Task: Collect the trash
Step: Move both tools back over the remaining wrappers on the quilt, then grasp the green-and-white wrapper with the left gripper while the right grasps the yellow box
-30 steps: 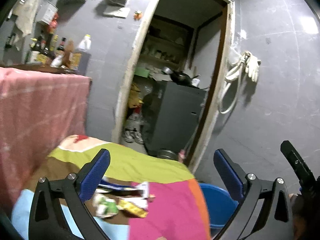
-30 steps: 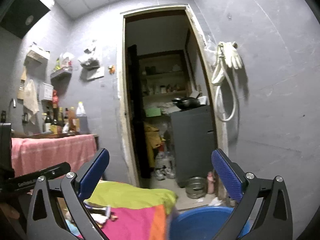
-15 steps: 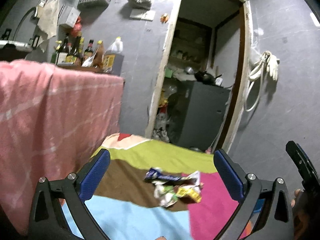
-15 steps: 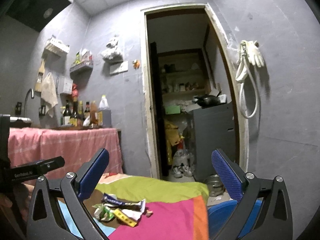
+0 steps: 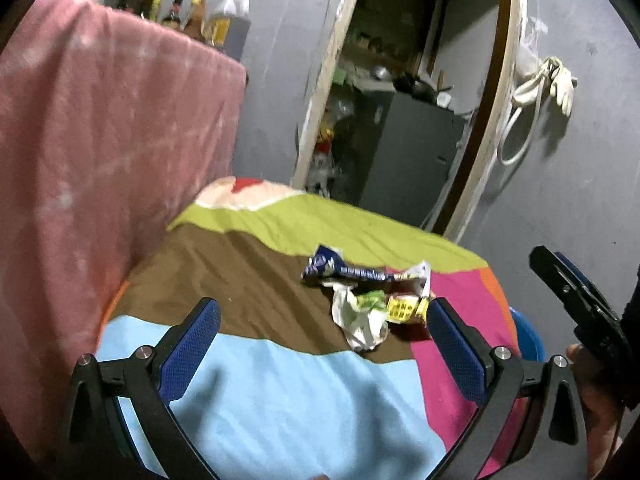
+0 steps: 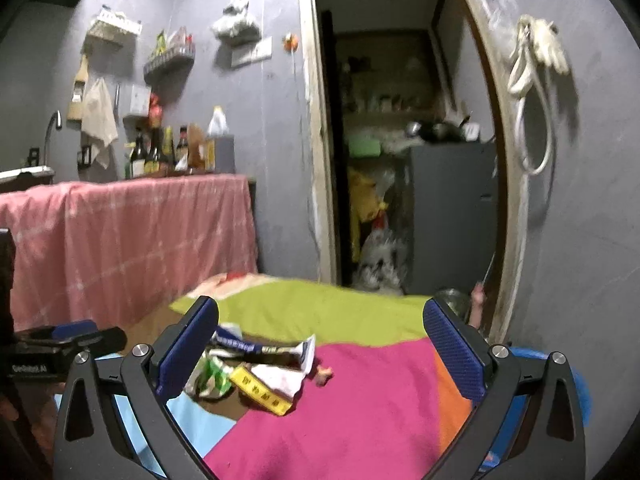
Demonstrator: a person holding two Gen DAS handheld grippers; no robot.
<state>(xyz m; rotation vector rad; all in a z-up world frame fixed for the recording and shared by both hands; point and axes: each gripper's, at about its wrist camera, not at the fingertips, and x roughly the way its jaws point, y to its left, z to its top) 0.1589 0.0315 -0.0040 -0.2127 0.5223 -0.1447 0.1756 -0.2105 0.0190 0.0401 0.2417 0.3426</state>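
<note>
We find the left gripper with jaws spread wide and empty above the patchwork cloth; the wrapper pile lies just ahead, hard against its right jaw. The right gripper, likewise spread and empty, has the pile by its left jaw. We judge the approach step in hand: next, centre one gripper over a wrapper, descend and close, then carry to the blue bin beyond the right jaw.

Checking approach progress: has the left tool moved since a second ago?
Yes. The left tool tilted down and leftward; the doorway shifted up-right, the wrappers up.
</note>
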